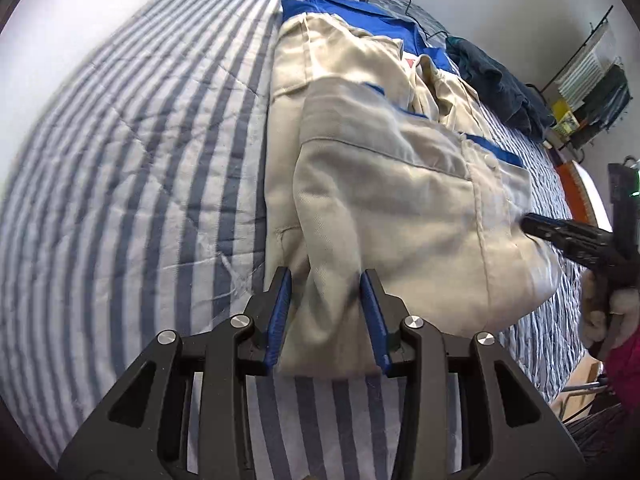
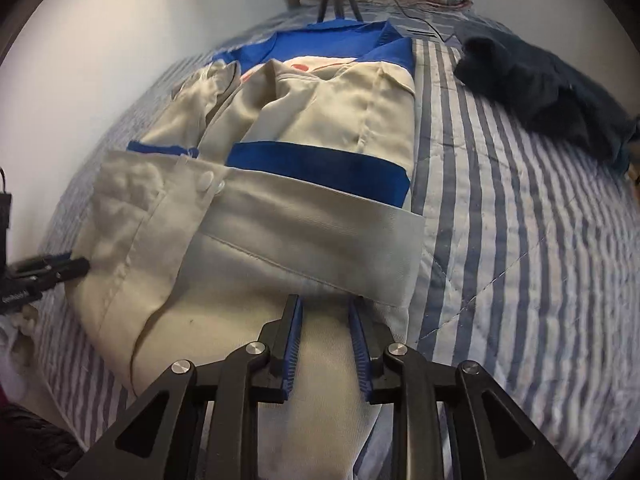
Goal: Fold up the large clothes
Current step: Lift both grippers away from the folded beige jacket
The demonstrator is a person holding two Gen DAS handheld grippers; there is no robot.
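Right now I have both tools over the beige jacket (image 1: 384, 200), which lies partly folded on the striped bed cover (image 1: 140, 168), its blue collar (image 2: 320, 44) at the end farthest from me. My left hand-held gripper (image 1: 326, 280) points down at the near hem; a fold of beige cloth sits between its blue pads (image 1: 280, 312), but I cannot tell whether they actually press on it. My right hand-held gripper (image 2: 326, 304) hangs over the same near edge, just short of the folded-over sleeve with the blue band (image 2: 320, 168). Its jaws stand narrowly apart, with cloth below them and nothing pinched. A dark garment (image 2: 540, 92) lies crumpled beyond and to the right of it.
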